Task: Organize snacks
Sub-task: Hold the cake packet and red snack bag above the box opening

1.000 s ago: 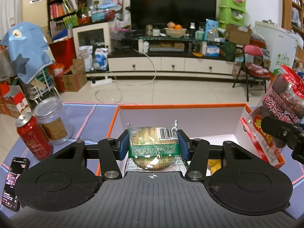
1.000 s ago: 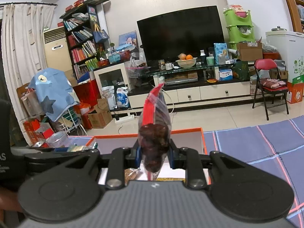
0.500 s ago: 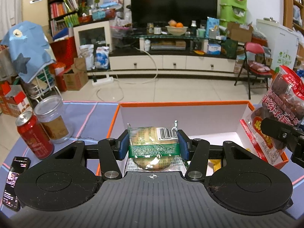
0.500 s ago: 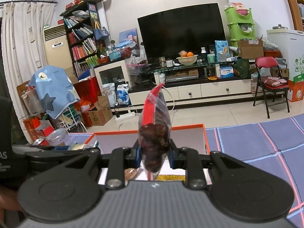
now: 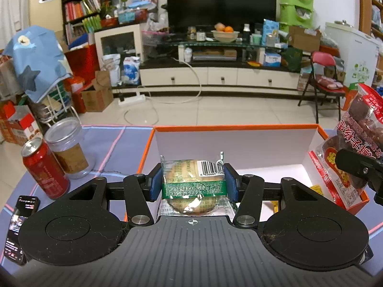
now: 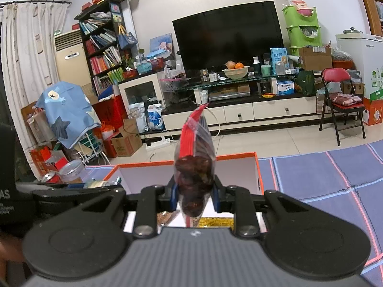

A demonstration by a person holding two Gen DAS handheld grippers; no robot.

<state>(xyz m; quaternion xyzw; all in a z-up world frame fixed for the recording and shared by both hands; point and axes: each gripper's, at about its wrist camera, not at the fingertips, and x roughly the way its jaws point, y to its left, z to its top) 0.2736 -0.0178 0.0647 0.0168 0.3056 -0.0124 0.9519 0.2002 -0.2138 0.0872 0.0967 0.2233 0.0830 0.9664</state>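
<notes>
Left gripper (image 5: 193, 183) is clamped on a clear-wrapped round pastry (image 5: 193, 178) with a green band and a barcode, its blue pads pressing both sides of the packet. It holds the pastry above the near part of an open orange box (image 5: 229, 127) with white inner walls, which sits on a counter covered in a purple cloth (image 5: 112, 141). Right gripper (image 6: 194, 197) is closed tight on a red and clear bag of dark dried fruit (image 6: 194, 179), held upright and edge-on over the same box; from the left camera the bag appears at the box's right wall. A few small packets, one of them yellow (image 6: 216, 221), lie on the box floor. To the left of the box stand a red drink can (image 5: 44, 165) and a clear jar (image 5: 68, 146), close together, with a phone (image 5: 16, 224) lying nearer the counter's edge.
</notes>
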